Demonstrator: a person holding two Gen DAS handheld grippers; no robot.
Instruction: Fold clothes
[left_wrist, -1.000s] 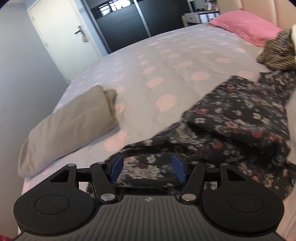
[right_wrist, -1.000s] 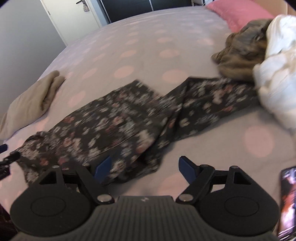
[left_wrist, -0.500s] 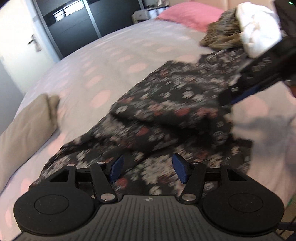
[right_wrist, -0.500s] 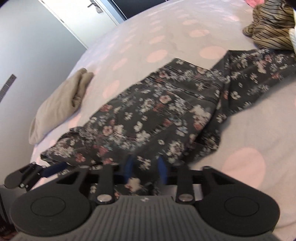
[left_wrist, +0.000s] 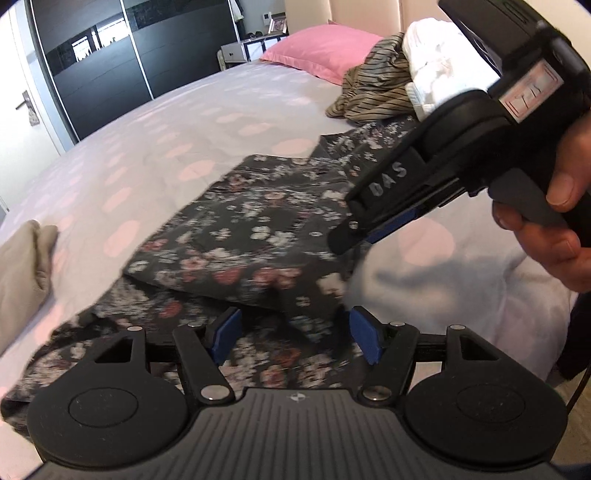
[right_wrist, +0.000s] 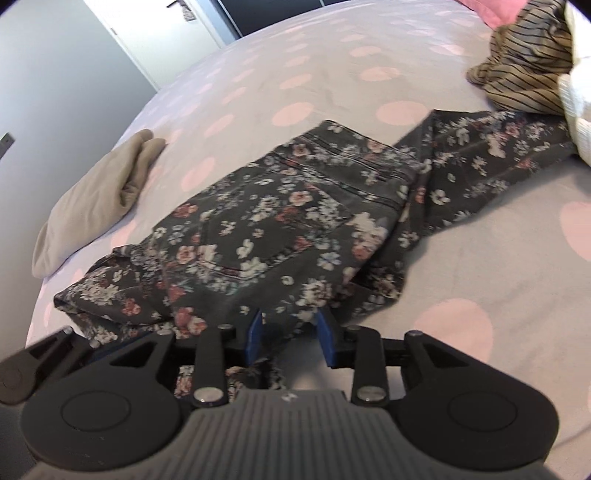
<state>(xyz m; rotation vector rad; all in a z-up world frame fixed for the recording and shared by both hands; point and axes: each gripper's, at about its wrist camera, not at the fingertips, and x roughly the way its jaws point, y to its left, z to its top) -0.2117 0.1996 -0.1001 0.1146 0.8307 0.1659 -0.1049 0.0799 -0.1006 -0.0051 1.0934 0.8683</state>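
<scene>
Dark floral trousers (right_wrist: 280, 229) lie partly folded on the polka-dot bed (right_wrist: 295, 74), one leg trailing to the right. They also show in the left wrist view (left_wrist: 236, 236). My right gripper (right_wrist: 290, 341) has its jaws narrowed around the near edge of the floral fabric. In the left wrist view the right gripper (left_wrist: 351, 240) pinches that edge from the right. My left gripper (left_wrist: 291, 338) is open, its blue pads over the lower layer of the trousers, holding nothing.
A folded beige garment (right_wrist: 96, 199) lies at the left of the bed. A striped brown garment (right_wrist: 528, 62) and a white one (left_wrist: 439, 62) are piled at the right by a pink pillow (left_wrist: 325, 48). A dark wardrobe (left_wrist: 122, 62) stands behind.
My right gripper narrowed from wide open onto the trousers' near edge. My left gripper swung right, so the right gripper and hand now fill its upper right view.
</scene>
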